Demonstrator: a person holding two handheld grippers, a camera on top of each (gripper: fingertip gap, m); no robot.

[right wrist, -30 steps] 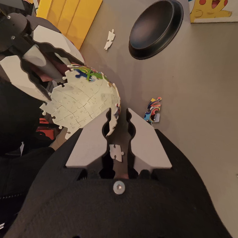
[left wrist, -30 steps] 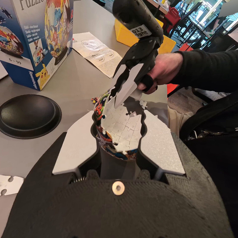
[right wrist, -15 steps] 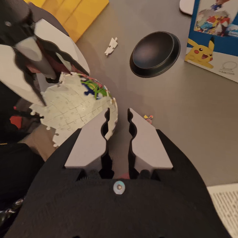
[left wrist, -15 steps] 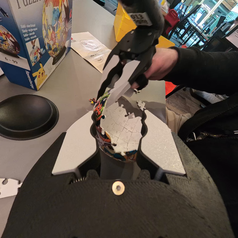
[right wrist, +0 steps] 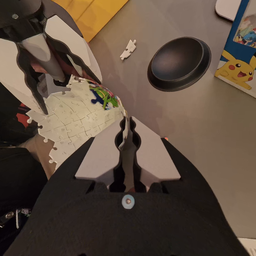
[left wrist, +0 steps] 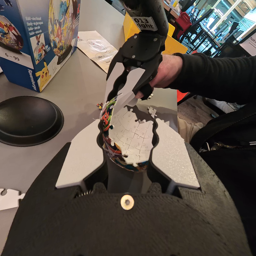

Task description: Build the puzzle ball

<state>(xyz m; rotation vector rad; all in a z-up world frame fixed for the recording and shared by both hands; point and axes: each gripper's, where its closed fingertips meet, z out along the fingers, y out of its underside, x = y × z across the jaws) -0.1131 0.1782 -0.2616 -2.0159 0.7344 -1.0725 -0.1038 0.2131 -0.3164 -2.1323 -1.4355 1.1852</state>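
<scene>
The left tool [left wrist: 126,133] holds the half-built puzzle ball [left wrist: 128,138] between its two grey fingers, at the centre of the left wrist view. The ball is an open shell: its white inner side faces up, and its printed colourful outside shows along the left edge.

The right tool [right wrist: 127,120] is nearly closed on the rim of the ball, with a thin edge of the shell pinched between its fingertips at the centre of the right wrist view. In the left wrist view that same tool comes down from the upper middle of the frame, and a hand [left wrist: 166,74] in a black sleeve grips it.

On the grey tabletop [left wrist: 77,88] a round black stand [left wrist: 27,120] sits at the left of the frame, well apart from the ball. The blue puzzle box [left wrist: 34,41] stands in the upper left, with a paper leaflet [left wrist: 97,47] beside it. A loose white piece [left wrist: 152,111] lies just beyond the ball, and another [right wrist: 128,49] lies near the stand in the right wrist view.
</scene>
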